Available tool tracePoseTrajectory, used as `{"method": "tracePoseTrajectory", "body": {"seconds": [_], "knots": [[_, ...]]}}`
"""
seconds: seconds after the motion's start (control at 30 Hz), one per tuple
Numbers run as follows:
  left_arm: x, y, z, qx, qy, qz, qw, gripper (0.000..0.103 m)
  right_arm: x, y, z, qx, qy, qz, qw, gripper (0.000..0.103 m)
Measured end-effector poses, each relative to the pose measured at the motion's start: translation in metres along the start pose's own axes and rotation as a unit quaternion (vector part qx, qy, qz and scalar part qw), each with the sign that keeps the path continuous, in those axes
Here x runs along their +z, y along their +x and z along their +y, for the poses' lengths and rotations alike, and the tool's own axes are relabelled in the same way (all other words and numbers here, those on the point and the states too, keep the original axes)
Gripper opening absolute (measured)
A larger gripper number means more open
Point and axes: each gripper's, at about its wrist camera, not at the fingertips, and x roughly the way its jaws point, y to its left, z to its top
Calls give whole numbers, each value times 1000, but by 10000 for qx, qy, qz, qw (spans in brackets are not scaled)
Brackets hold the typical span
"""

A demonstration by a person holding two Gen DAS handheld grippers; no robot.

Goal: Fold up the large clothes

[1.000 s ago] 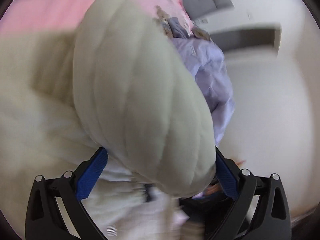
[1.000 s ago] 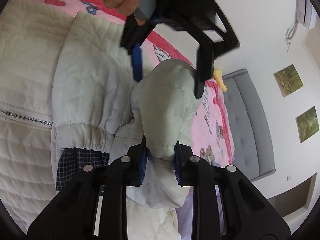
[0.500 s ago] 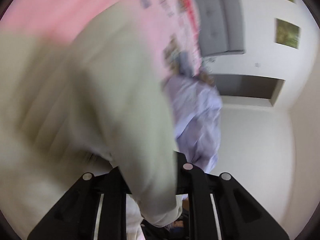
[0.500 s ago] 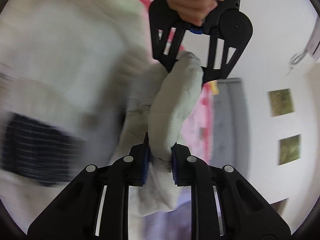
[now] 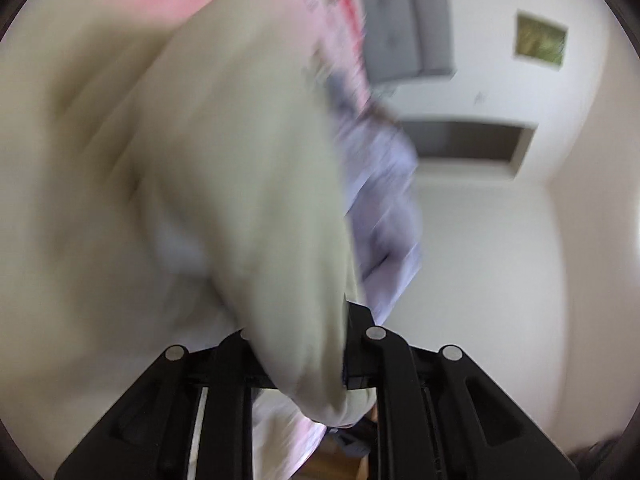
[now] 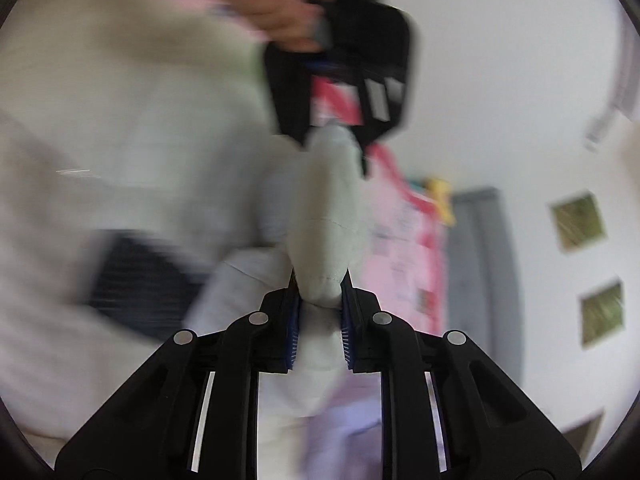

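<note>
Quilted cream jacket (image 6: 120,128) lies spread on the pink bedsheet (image 6: 404,236); I see its pale hood (image 6: 328,224) stretched between my 2 grippers, the left gripper (image 5: 300,344) and right gripper (image 6: 319,320) both clamped onto it.

Two framed pictures (image 6: 578,222) hang on the wall beside the grey headboard (image 6: 478,248) — one above the other. One cream padded jacket (image 6: 326,216) (blurred), one lilac garment (image 5: 384,208) — and two grippers.

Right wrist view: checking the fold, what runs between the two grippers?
A pale green padded fold of the jacket spans from the right gripper to the left gripper.
</note>
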Motion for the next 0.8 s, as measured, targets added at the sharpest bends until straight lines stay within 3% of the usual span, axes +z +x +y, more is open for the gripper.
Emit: {"method": "tracePoseTrajectory", "body": {"seconds": [0.07,0.13,0.2,0.3,0.4,0.5,0.6,0.7,0.77,0.8], "knots": [[-23,-4,26,-166,-461,-12,9988,17,4,-8,29,234,-39,70,9997,16],[-35,-9,45,-127,-779,-104,9968,17,7,1,37,447,371,293,9979,16],[-39,-11,57,-69,-820,-215,9964,18,12,13,46,566,576,465,9956,17],[-35,-6,51,272,-497,-230,9981,18,19,26,59,598,756,712,9928,21],[-33,-6,51,198,-625,-244,9976,19,19,26,43,781,1663,580,9813,31],[-31,-7,40,262,-586,-192,9978,22,9,1,-9,1095,3401,88,9340,46],[-26,-8,26,474,-297,-186,9983,29,5,-11,-52,950,4337,-129,8959,54],[-24,-9,7,743,135,-256,9968,40,-20,-1,-75,798,4996,82,8625,53],[-25,-12,-6,908,436,-351,9943,58,-31,3,-60,751,5318,321,8429,53],[-25,-12,-12,966,578,-388,9929,62,-38,8,-57,750,5459,439,8333,53]]}}
